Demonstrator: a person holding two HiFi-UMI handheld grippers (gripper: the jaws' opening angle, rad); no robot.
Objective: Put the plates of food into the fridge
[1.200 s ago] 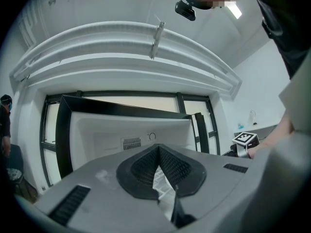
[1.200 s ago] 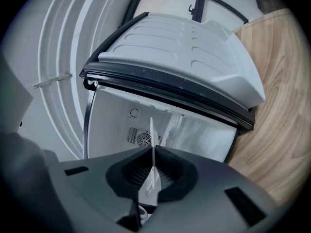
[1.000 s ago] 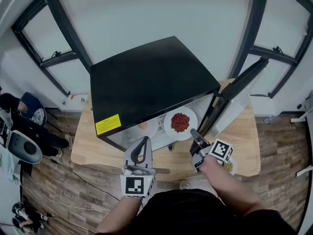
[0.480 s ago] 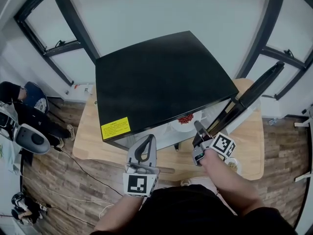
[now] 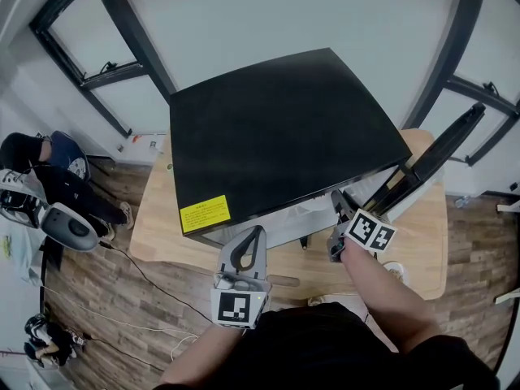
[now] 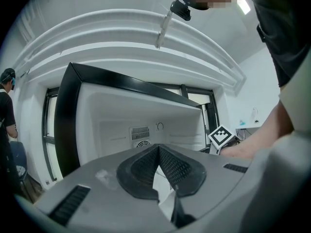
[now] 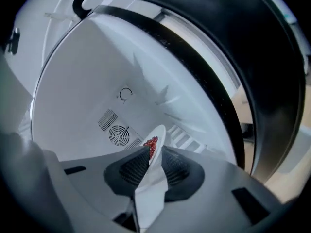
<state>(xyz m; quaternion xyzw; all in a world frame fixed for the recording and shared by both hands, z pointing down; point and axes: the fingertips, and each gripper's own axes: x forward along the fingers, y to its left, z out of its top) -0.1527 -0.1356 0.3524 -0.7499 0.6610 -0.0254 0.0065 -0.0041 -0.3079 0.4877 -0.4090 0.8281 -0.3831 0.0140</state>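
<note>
Grips rim of white round plate [image 7: 151,183] of red food [image 7: 151,142] in right tongs [image 7: 153,152], jaws just easing apart yet touching it, inside white-lined black fridge [image 5: 276,136]. Holds left tongs [image 6: 158,149] pressed together, empty, before fridge opening.

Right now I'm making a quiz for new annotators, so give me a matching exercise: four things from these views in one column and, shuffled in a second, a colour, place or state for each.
1. plate of red food
2. left gripper
3. sticker
4. fridge door

A. jaws together, nothing between them
B. standing open
C. yellow, on the fridge's black top
D. between the right gripper's jaws

Pairs: 1-D, 2-A, 3-C, 4-B.
The right gripper's jaws have just been opening, with the plate between them.
</note>
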